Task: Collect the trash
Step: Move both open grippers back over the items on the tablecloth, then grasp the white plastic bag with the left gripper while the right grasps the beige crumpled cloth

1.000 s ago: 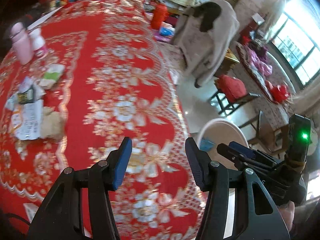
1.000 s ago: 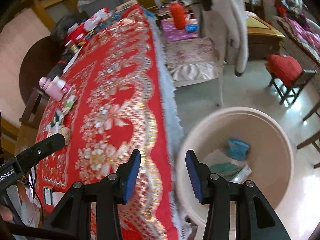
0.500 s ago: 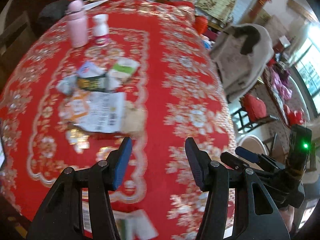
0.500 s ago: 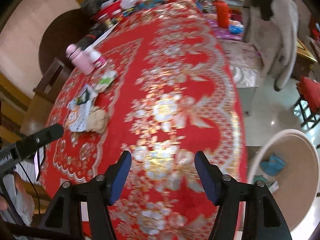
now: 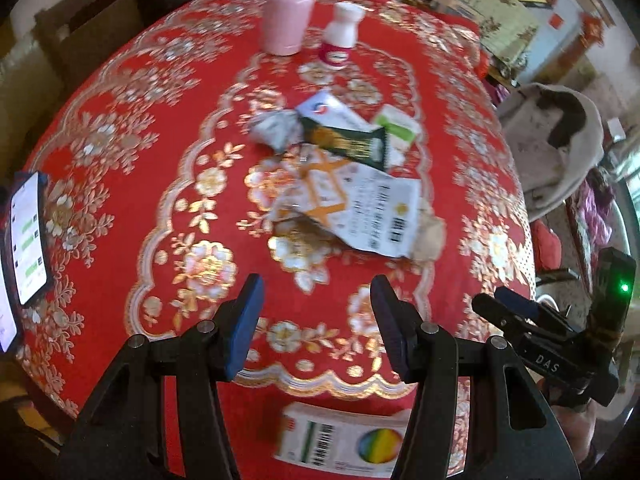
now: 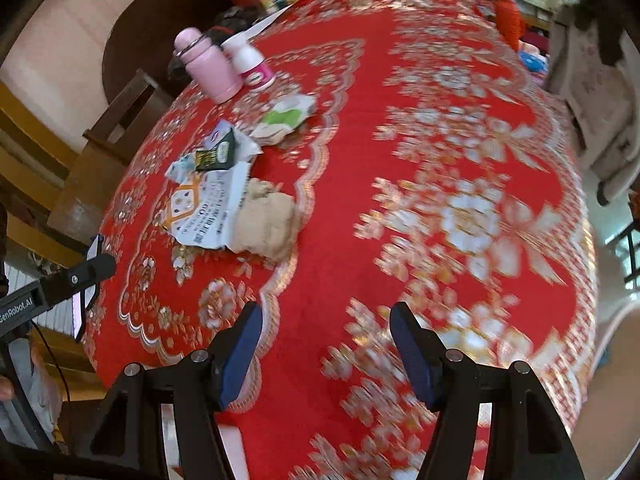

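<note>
Both grippers hang over the red tablecloth (image 5: pixel 132 128) with nothing in them: the left gripper (image 5: pixel 316 312) has its jaws wide apart short of the trash pile (image 5: pixel 344 176), and the right gripper (image 6: pixel 326 344) is spread wide too, over bare cloth nearer the table's right edge. That pile of torn white packaging (image 6: pixel 208 210), a dark green wrapper (image 5: pixel 348 142) and a crumpled brown wad (image 6: pixel 266 222) lies toward the table's left side. Beyond it, near the far left edge, stand a pink bottle (image 5: pixel 288 16) and a small white bottle (image 5: pixel 340 36). A printed box (image 5: pixel 344 440) lies at the near edge, a phone (image 5: pixel 28 236) by the left edge
</note>
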